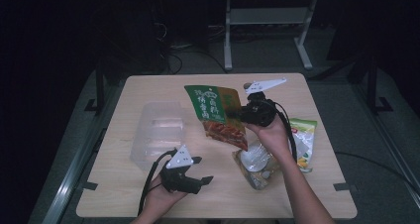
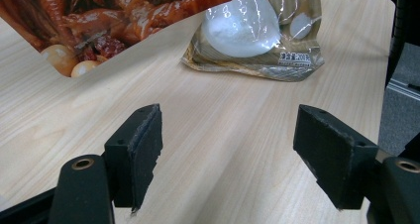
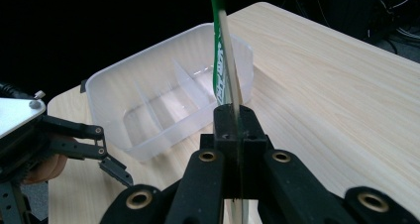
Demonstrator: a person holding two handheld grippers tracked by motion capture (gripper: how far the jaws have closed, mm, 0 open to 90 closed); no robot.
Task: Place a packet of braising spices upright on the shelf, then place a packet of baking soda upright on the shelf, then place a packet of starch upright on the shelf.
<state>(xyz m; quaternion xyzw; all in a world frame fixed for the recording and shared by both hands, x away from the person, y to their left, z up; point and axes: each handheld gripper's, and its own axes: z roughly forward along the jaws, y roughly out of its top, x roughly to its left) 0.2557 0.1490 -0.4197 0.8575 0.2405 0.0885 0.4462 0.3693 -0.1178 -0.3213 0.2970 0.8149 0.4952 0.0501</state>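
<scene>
A green and orange snack bag (image 1: 216,116) hangs in the air above the table's middle, with my right gripper (image 1: 241,113) shut on its right edge. In the right gripper view the bag (image 3: 225,55) stands edge-on, pinched between the jaws of that gripper (image 3: 236,127). A clear plastic bin (image 1: 159,130) with dividers lies left of the bag; the right gripper view shows the bin (image 3: 168,97) just beyond the bag. My left gripper (image 1: 202,170) rests near the front edge, open, nothing between its jaws (image 2: 228,157).
A clear packet (image 1: 256,163) with pale round pieces lies under the right forearm, and the left gripper view shows this packet (image 2: 257,33) ahead of the open jaws. A yellow and green packet (image 1: 303,140) lies at the table's right side. Table edges run close on every side.
</scene>
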